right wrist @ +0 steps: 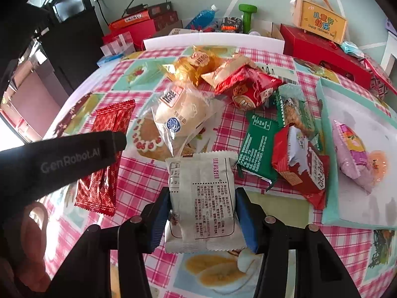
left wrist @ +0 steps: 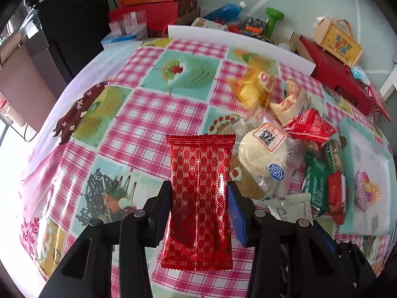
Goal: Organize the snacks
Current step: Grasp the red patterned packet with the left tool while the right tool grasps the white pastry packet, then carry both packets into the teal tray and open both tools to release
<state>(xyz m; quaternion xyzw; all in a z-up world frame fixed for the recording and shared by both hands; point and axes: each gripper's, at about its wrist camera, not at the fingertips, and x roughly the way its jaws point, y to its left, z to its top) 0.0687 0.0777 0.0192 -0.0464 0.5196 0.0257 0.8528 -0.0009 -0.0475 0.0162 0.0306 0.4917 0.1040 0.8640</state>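
My left gripper (left wrist: 199,193) pinches the red wafer packet (left wrist: 199,198), my right gripper (right wrist: 202,206) the white packet (right wrist: 203,198), both bound for the teal tray (right wrist: 330,198) on the right.

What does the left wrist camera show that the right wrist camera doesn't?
Only the left wrist view shows the left gripper with its jaws closed on the red patterned packet, seen from directly behind.

Only the right wrist view shows the right gripper clamped on a white printed packet, and the left gripper's black body from the side.

Both show the snack pile, the teal tray holding a pink packet, and the checked tablecloth.
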